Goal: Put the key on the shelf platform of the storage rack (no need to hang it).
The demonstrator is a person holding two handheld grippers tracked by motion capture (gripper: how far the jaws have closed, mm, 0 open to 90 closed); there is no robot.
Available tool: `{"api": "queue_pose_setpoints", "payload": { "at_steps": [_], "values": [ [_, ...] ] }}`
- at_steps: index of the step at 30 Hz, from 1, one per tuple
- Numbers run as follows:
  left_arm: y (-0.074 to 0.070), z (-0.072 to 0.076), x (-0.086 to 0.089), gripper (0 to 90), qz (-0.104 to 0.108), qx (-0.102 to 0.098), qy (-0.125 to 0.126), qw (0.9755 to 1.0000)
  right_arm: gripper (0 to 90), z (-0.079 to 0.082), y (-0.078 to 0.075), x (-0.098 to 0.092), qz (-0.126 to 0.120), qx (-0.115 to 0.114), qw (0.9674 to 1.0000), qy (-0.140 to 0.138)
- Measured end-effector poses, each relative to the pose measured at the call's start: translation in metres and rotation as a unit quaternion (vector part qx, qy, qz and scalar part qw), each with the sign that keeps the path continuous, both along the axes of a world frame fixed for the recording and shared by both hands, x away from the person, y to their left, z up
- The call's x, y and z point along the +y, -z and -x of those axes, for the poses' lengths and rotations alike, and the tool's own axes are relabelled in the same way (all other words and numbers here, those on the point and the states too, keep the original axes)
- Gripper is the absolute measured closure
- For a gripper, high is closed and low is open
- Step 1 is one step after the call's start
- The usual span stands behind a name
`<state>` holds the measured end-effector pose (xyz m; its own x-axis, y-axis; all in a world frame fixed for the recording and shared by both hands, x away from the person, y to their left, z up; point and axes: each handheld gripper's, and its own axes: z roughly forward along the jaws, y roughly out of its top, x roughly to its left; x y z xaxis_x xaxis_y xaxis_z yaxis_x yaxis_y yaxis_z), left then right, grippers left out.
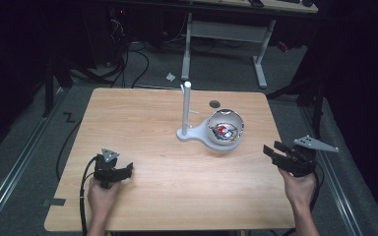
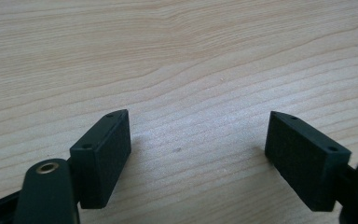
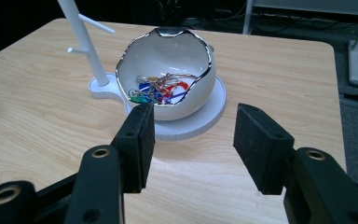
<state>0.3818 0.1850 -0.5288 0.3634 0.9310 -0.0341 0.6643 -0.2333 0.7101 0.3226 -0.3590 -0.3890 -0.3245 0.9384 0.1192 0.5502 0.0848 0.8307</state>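
White egg-shaped ceramic bowl with silver jagged rim (image 3: 165,77), holding small coloured clips (image 3: 156,90), sits on a white stand base (image 3: 200,122) toward the wooden table's (image 1: 142,128) far right. Right gripper (image 3: 193,140) released, empty, at the right edge, facing the bowl; left gripper (image 2: 198,154) released, empty, near the front-left corner. Judged step: reach for the clips, entering above the rim, jaws kept wide, clear of the white upright post (image 3: 81,35).

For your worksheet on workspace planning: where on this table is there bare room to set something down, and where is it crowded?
Bare wood: the whole left half, between the left gripper and white stand, and the front strip between both grippers. Crowded: around the egg-shaped bowl.
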Motion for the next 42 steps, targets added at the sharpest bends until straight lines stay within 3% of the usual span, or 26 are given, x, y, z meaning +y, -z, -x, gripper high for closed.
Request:
{"api": "queue_pose_setpoints", "payload": {
  "at_steps": [22, 42],
  "values": [
    [0.000, 0.000, 0.000, 22.8, 0.000, 0.000, 0.000, 1.0000, 48.6, 0.000, 0.021, 0.008, -0.014, 0.013, 0.9998, -0.008],
    [0.000, 0.000, 0.000, 22.8, 0.000, 0.000, 0.000, 1.0000, 48.5, 0.001, 0.041, 0.016, -0.006, 0.025, 0.9997, -0.005]
  ]
}}
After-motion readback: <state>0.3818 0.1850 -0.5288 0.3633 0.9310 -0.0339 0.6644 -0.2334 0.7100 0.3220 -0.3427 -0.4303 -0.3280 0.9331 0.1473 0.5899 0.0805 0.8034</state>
